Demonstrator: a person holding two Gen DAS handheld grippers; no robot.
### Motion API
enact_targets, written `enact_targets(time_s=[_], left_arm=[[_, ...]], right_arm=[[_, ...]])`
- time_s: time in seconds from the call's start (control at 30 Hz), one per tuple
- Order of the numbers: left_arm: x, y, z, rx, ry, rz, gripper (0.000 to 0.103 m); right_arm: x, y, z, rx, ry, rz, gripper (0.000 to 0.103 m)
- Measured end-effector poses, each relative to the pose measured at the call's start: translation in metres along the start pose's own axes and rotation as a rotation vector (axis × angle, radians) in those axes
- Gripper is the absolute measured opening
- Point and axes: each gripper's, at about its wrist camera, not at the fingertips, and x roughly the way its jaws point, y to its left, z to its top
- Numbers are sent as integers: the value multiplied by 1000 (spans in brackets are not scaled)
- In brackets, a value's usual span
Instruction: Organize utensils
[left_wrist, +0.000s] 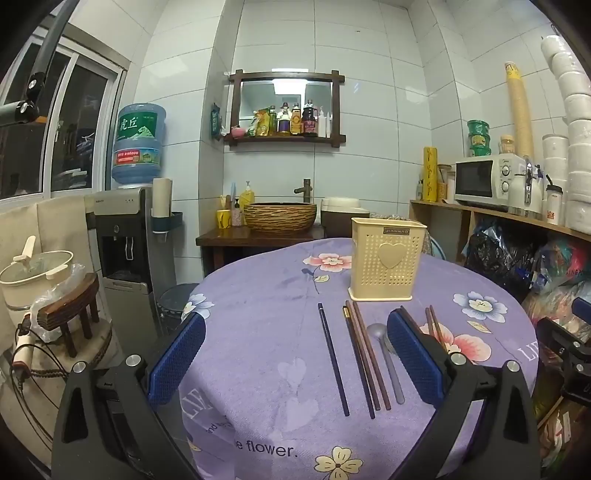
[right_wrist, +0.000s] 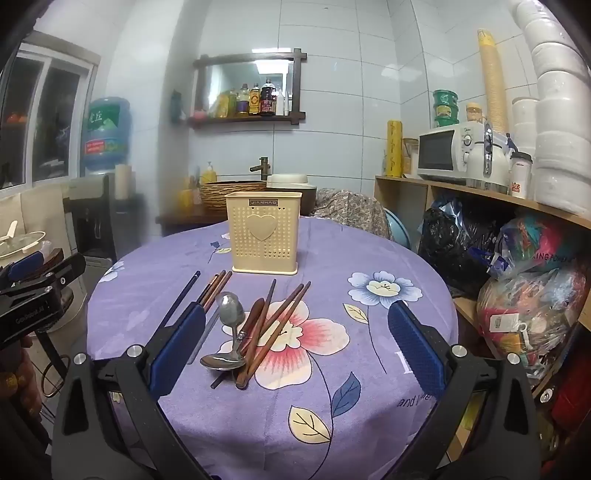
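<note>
A cream perforated utensil holder with a heart on its front stands upright on the round purple floral table; it also shows in the right wrist view. In front of it lie a dark blue chopstick, brown chopsticks and a grey spoon. The right wrist view shows a pile of two metal spoons, a wooden-handled utensil and brown chopsticks. My left gripper is open and empty above the chopsticks. My right gripper is open and empty above the pile.
A water dispenser and a pot stand to the left. A basin counter is behind the table. A shelf with a microwave and bags lines the right side.
</note>
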Motion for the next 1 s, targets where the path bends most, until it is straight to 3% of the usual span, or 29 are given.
enact_targets(time_s=[0.27,1.0], left_arm=[[-4,4,1,-15,-27,-6,98],[-1,1,3,4,-8,0,98]], right_arm=[[0,0,1,11,5,4,98],[6,-3,-2,34,29,7,98]])
